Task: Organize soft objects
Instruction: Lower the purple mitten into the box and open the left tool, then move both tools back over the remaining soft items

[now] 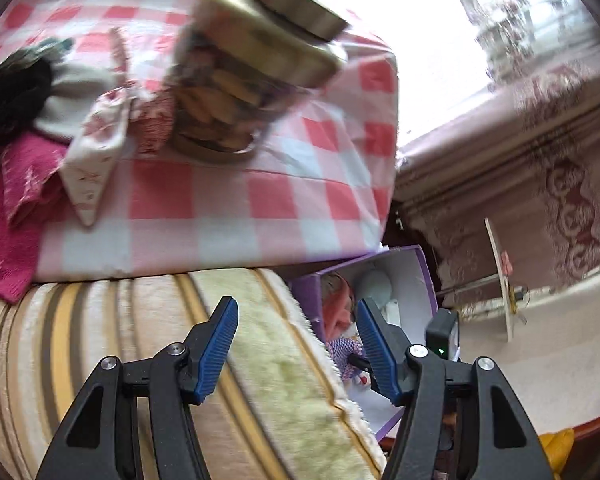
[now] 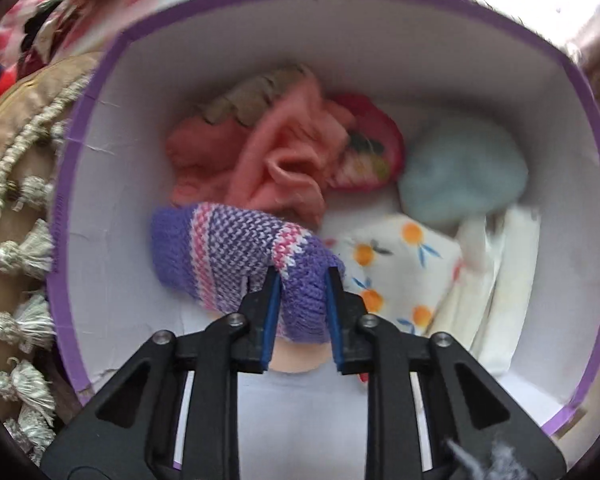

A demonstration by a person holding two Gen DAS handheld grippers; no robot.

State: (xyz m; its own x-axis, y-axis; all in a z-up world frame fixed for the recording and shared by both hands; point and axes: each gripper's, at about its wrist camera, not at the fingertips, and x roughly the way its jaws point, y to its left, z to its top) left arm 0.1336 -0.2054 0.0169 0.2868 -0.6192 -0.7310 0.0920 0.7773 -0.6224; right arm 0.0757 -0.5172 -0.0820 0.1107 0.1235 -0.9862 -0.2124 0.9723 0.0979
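Clamping the knit piece (image 2: 236,256) at its 5 o'clock end, the right gripper (image 2: 302,280) suspends it over the box (image 2: 596,128) for stowing; the left gripper (image 1: 296,344) stands apart, empty.

- No writing, label, brand, number or sign can be read in either view.
- The jar (image 1: 256,68) on the checked cloth is too blurred to show any label.
- The purple box (image 2: 596,128) bears no readable print.

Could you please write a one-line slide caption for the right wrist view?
Right tongs pinch a purple knitted piece over the purple-rimmed box of soft items.
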